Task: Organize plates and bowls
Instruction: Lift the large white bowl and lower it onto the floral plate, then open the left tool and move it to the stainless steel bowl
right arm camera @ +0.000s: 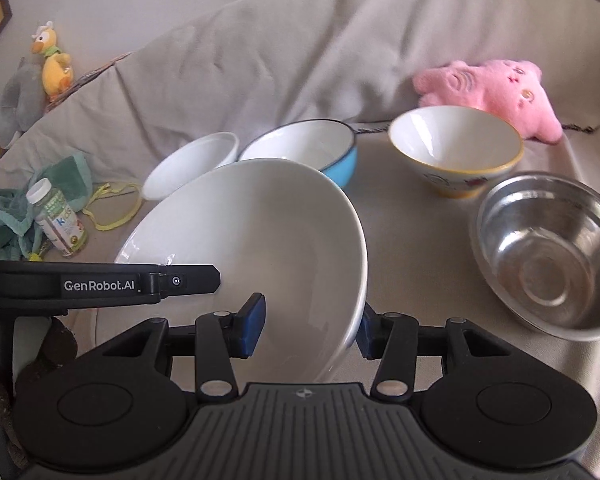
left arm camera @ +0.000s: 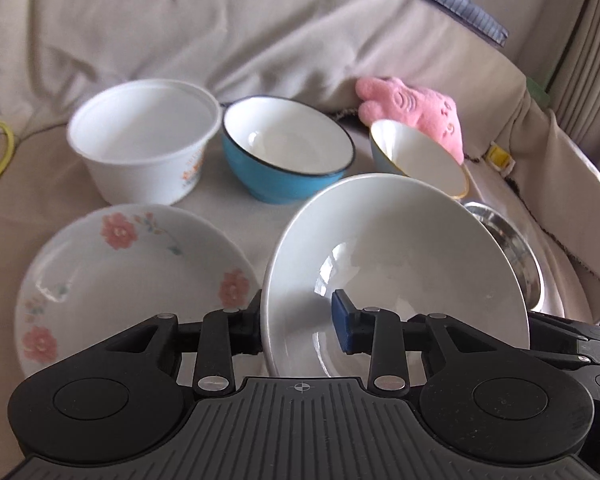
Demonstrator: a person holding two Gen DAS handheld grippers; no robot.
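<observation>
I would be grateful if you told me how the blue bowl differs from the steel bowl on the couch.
The blue bowl is blue outside with a white inside and a dark rim; the steel bowl is bare shiny metal throughout. The blue bowl sits farther back, beside the white tub; the steel bowl sits nearer, on the right. In the right wrist view the blue bowl is partly hidden behind the held white bowl; the steel bowl is in plain sight. Both stand upright and empty.

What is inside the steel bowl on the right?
Nothing shows inside the steel bowl: from the right wrist its bare, shiny bottom is visible and empty. In the left wrist view the large white bowl covers most of it.
</observation>
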